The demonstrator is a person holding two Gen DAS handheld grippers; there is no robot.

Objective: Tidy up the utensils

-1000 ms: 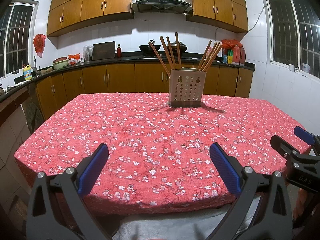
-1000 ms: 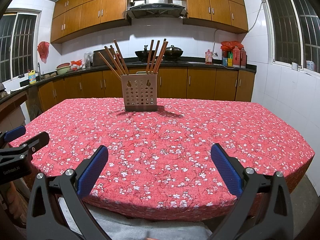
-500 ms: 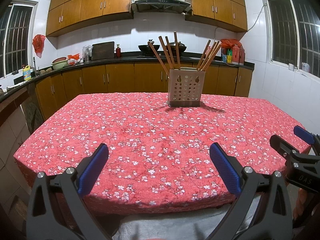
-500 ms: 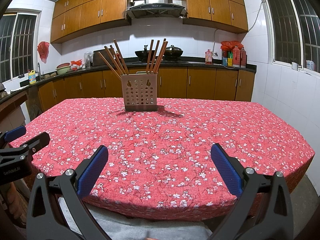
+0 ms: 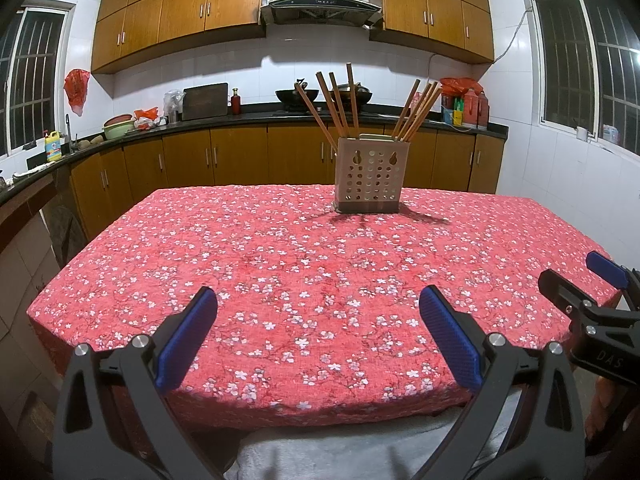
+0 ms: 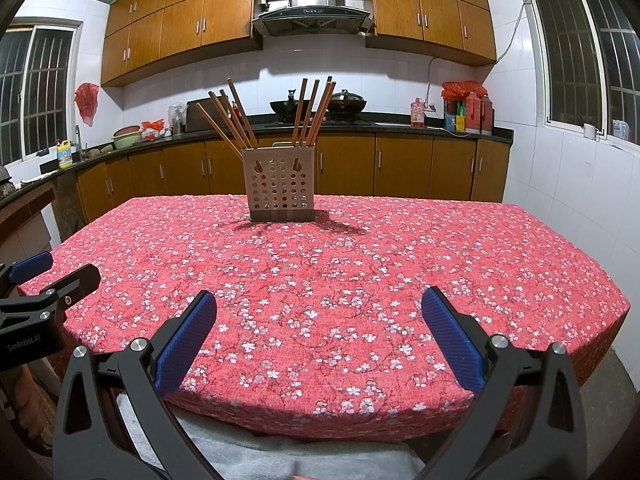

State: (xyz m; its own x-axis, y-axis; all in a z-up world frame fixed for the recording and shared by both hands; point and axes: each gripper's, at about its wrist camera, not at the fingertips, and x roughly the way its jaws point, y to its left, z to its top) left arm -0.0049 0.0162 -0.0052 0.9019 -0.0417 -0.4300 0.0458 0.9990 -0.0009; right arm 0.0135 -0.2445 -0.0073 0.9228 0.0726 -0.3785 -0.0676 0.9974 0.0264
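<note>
Chopsticks, brown wooden (image 5: 416, 110), are seen standing in two fanned bunches inside a beige perforated rectangular utensil holder with a dark base (image 5: 370, 176); one bunch (image 5: 334, 106) is lodged at the holder's left end and leans left, the other at its right end leans right. In the right wrist view the same holder (image 6: 281, 184) is shown with both bunches (image 6: 232, 120) tilted outward.

Holder: placed upright on the far half of a table covered by a red cloth with small white blossoms (image 5: 280, 264), well apart from both tools. A shadow is cast on the cloth beside its base.

Left gripper, black frame with blue pads (image 5: 318, 334): held above the near table edge, jaws spread wide, nothing between them.

Right gripper, same make (image 6: 320, 336): held level beside the left one, jaws likewise spread and empty; its tip is visible at the right margin of the left view (image 5: 592, 280).

Background: wooden cabinets (image 6: 400, 8), steel range hood (image 6: 312, 12), black counter (image 5: 240, 118), barred windows (image 6: 580, 52).
</note>
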